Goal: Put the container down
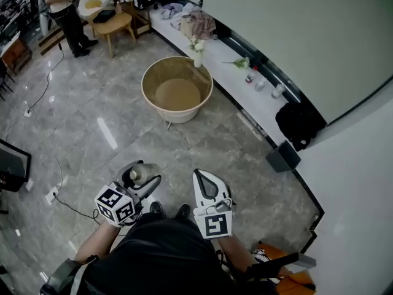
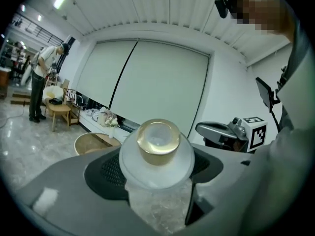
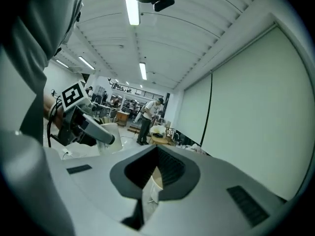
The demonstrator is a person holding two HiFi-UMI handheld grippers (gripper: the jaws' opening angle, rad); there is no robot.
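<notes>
The container [image 1: 135, 175] is a clear, frosted jar with a gold lid. It sits between the jaws of my left gripper [image 1: 145, 180], which is shut on it and held just above my knees. In the left gripper view the container [image 2: 157, 154] fills the middle, lid toward the camera, and the dark jaw hollows hug its sides. My right gripper [image 1: 201, 176] hovers beside it on the right, jaws together and holding nothing. The right gripper view shows its jaws [image 3: 156, 157] meeting at the tips.
A round beige tub [image 1: 177, 90] stands on the marble floor ahead. Behind it, a white ledge [image 1: 233, 82] along the wall carries a flower vase [image 1: 197, 49] and small bottles. A black bag [image 1: 298, 125] lies at right. A person [image 1: 64, 11] stands by a wooden table [image 1: 113, 24] far left.
</notes>
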